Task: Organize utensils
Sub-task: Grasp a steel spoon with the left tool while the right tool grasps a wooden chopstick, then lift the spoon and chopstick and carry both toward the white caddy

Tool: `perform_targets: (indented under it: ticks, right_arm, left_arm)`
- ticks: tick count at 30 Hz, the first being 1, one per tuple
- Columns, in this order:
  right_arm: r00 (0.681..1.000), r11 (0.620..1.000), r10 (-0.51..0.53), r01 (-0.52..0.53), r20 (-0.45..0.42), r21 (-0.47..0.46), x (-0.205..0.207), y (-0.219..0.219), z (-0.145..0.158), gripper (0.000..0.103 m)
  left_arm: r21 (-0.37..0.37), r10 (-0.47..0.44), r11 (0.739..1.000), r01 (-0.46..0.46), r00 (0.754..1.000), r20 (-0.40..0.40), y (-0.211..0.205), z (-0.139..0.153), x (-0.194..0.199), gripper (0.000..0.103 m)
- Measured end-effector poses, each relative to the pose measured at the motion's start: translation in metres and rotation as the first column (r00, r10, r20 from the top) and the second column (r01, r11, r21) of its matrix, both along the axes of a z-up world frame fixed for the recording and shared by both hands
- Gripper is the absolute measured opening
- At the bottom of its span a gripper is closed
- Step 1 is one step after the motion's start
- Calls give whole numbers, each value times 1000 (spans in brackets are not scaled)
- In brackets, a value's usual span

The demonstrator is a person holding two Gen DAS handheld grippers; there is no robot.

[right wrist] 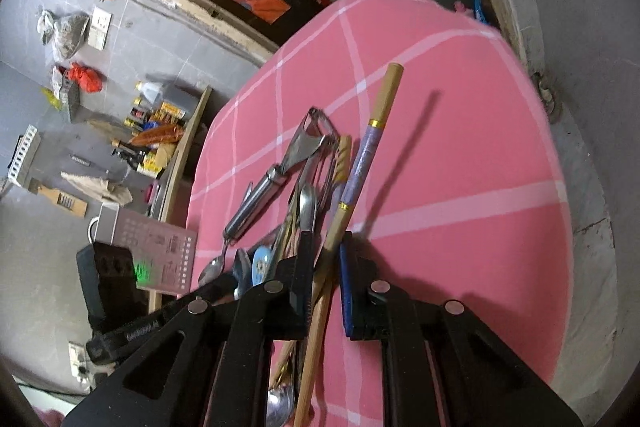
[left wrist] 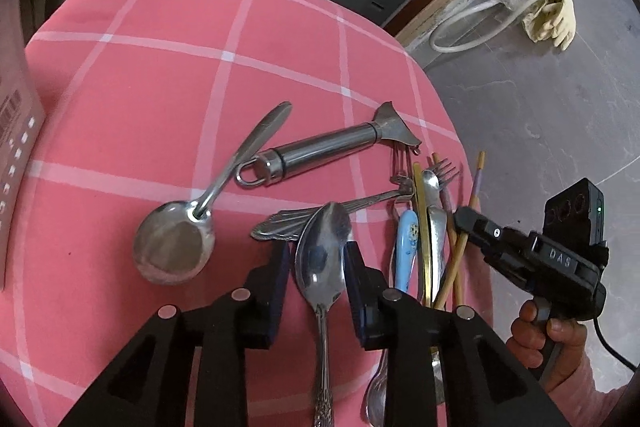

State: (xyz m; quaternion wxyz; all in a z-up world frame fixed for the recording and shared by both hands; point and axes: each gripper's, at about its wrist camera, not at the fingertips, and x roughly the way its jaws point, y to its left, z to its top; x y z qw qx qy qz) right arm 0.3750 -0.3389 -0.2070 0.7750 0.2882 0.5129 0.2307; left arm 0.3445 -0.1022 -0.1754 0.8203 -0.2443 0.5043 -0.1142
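Spoon [left wrist: 322, 259] — between left tongs [left wrist: 316, 263].

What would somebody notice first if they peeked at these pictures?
Probably the bright pink checked tablecloth with shiny utensils scattered on it. The left gripper has a spoon between its fingers, and the right gripper has a long chopstick between its fingers.

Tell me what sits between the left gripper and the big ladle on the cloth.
Nothing visible does. The left gripper straddles a spoon, jaws apart; the ladle lies to its left with only bare pink cloth between them.
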Motion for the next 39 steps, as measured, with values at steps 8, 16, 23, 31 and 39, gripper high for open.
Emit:
perform_targets:
  ticks: [8,16,23,31,39]
  right_arm:
    - [994,990,83,-90,-73,-107,21,19,-1,13]
    - [991,981,112,-123,-79,-151,25,26,2,8]
    - [988,982,120,-133,-102,-131,9,11,2,6]
    - [985,966,120,-144,-120,-213,10,23,5,7]
    - [991,960,58,-88,-118,-265,6,20,9,7]
  left_arm:
    - [20,-11,1000,11,999,-34,-8,-3,8,7]
    - [3,-5,1000,5,996,-84,-10,-2,10,6]
    - [-68,-39,997,31,991,-127,-7,-8,9,9]
    - [-137,-107,986,91,987,-119,-7,-14,28,10]
    - [-120,-207,974,191,969,-132,-17,-12,44,5]
